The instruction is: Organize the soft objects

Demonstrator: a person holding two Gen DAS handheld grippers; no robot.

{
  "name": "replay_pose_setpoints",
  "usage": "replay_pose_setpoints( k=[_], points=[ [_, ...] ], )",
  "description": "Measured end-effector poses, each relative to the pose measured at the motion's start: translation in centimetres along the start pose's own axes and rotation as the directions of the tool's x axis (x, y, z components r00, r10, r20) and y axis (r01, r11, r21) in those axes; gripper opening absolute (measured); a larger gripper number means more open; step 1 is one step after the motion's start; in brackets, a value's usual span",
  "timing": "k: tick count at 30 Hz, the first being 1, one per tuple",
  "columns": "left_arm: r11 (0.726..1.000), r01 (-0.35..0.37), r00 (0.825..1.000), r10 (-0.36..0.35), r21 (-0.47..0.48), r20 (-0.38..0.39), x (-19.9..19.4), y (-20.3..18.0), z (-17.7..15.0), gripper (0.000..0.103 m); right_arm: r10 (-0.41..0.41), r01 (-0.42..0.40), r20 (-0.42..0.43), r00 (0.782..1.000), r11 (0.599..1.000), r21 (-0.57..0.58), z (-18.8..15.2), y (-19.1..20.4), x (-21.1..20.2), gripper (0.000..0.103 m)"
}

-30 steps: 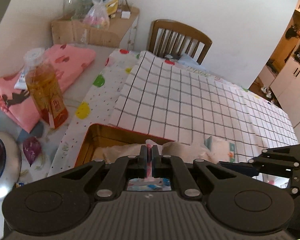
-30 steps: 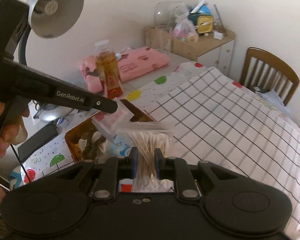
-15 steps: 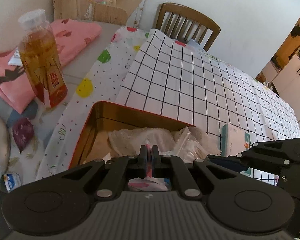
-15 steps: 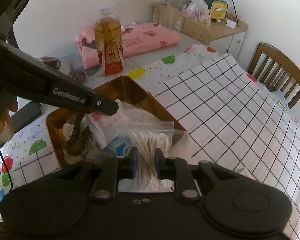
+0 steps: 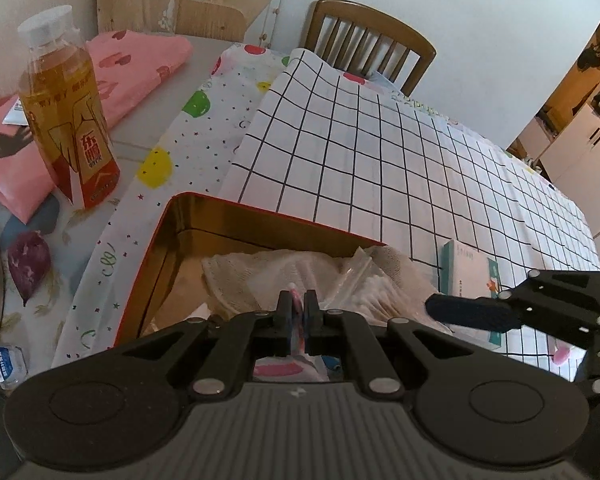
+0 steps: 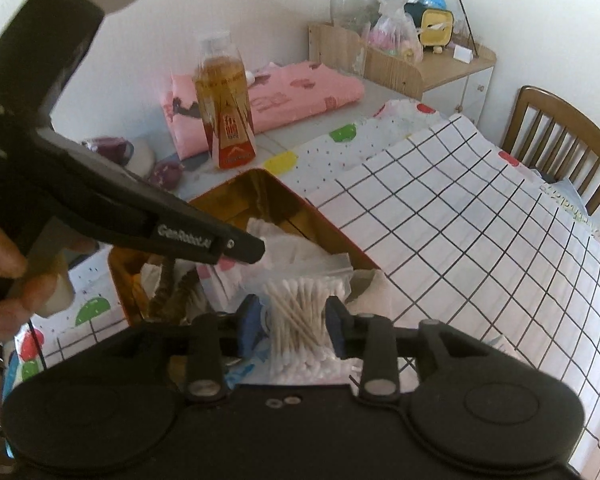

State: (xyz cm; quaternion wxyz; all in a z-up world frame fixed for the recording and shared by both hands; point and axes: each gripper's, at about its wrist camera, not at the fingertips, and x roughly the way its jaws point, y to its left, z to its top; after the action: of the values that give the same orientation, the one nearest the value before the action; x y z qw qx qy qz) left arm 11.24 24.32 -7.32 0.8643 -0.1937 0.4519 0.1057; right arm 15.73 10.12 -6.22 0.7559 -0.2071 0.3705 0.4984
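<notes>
flanking the upright swab bag (image 6: 298, 320), right jaws spread; left jaws pinching a packet (image 5: 297, 304).

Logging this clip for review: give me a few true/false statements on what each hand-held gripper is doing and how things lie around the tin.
1. The left hand-held gripper is shut on a pink-and-white packet. True.
2. The right hand-held gripper is clamped tight on the bag of cotton swabs. False: its fingers stand apart either side of the bag.
3. The tin box holds no items. False: a mesh cloth and bags lie in it.
4. The tea bottle stands upright outside the tin. True.
</notes>
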Motion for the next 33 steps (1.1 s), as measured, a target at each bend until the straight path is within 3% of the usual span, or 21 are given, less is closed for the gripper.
replay_pose_setpoints(
  k=[6, 14, 17, 20, 21, 22, 31, 33],
  points=[
    [1.0, -0.012, 1.0, 0.012, 0.008, 0.015, -0.8, -0.1, -0.3, 0.006, 0.004, -0.005, 0.041, 0.999, 1.0, 0.017, -0.2, -0.4, -1.6, 0.045],
    [0.999, -0.042, 0.998, 0.041, 0.016, 0.045, -2.2, -0.5, -1.0, 0.019, -0.009, 0.003, 0.089, 0.996, 0.998, 0.061, -1.1, -1.3, -4.1, 0.048],
    [0.998, -0.061, 0.996, 0.059, 0.035, 0.073, -3.0, -1.1, -1.3, 0.027, -0.015, 0.007, 0.109, 0.994, 0.997, 0.076, -1.6, -1.5, -5.3, 0.054],
    [0.997, -0.062, 0.994, 0.058, 0.043, 0.095, -4.0, -1.9, -1.7, 0.047, -0.02, 0.007, 0.142, 0.99, 0.996, 0.094, -2.2, -1.9, -6.8, 0.058],
    [0.997, -0.06, 0.993, 0.055, 0.048, 0.108, -4.4, -2.2, -1.9, 0.063, -0.018, 0.002, 0.151, 0.988, 0.995, 0.102, -2.4, -2.0, -7.3, 0.059],
    [0.997, -0.06, 0.991, 0.053, 0.053, 0.122, -4.8, -2.6, -2.0, 0.068, -0.018, 0.001, 0.158, 0.987, 0.994, 0.108, -2.7, -2.2, -7.9, 0.059],
    [0.989, -0.089, 0.976, 0.062, 0.12, 0.21, -8.2, -8.4, -4.5, 0.068, -0.051, 0.025, 0.231, 0.972, 0.993, 0.112, -5.9, -3.5, -13.3, 0.067],
    [0.986, -0.095, 0.972, 0.062, 0.139, 0.225, -8.8, -10.1, -5.3, 0.072, -0.058, 0.028, 0.249, 0.967, 0.992, 0.124, -6.8, -4.0, -14.6, 0.069]
  ],
)
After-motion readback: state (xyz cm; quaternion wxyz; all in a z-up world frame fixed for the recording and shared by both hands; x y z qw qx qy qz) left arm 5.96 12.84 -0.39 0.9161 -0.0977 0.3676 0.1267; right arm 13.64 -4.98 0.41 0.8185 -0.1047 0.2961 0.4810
